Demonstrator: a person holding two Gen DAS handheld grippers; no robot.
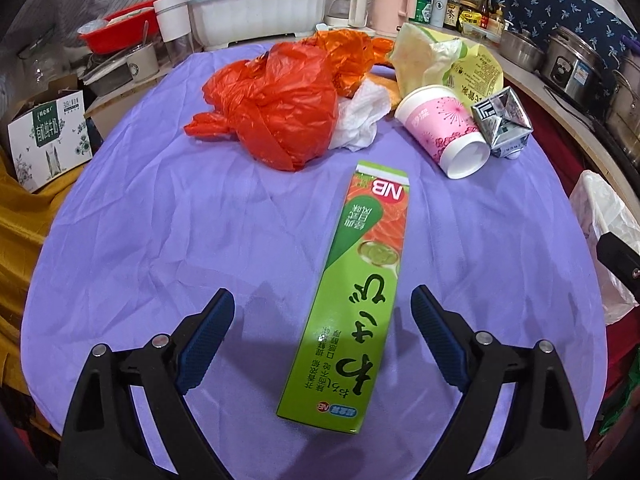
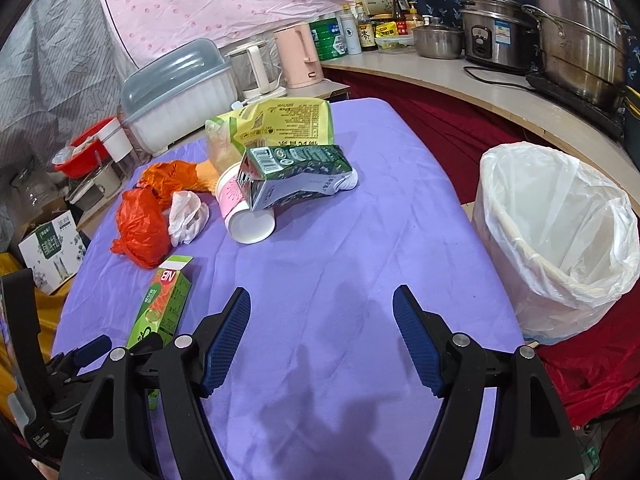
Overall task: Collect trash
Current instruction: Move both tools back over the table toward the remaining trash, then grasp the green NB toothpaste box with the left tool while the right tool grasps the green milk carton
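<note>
Left tongs [image 1: 322, 312] spread wide, blue pads on either side of a long green box [image 1: 352, 296] without touching it. Lying flat on the purple-covered tabletop [image 1: 160, 240], that box, its far end flap open. Beyond it, a crumpled red plastic bag [image 1: 276, 108] touching a wad of white tissue [image 1: 360, 118], with an orange wrapper [image 1: 344, 52] behind both. To the right, a pink paper cup [image 1: 444, 128] tipped on its side, mouth turned toward the camera, and against it a flattened green-and-white carton [image 2: 296, 172], seen from the right wrist partly resting over the cup. Behind these, a yellow-green snack bag [image 2: 276, 124]. Right tongs [image 2: 322, 304] also spread, nothing between the pads, over bare purple cloth with only shadows beneath. Just off the tabletop's right edge, a bin [image 2: 560, 240] lined with a white plastic bag, mouth open. At the lower left of the right wrist view, the green box again, with part of the left tongs next to it.
</note>
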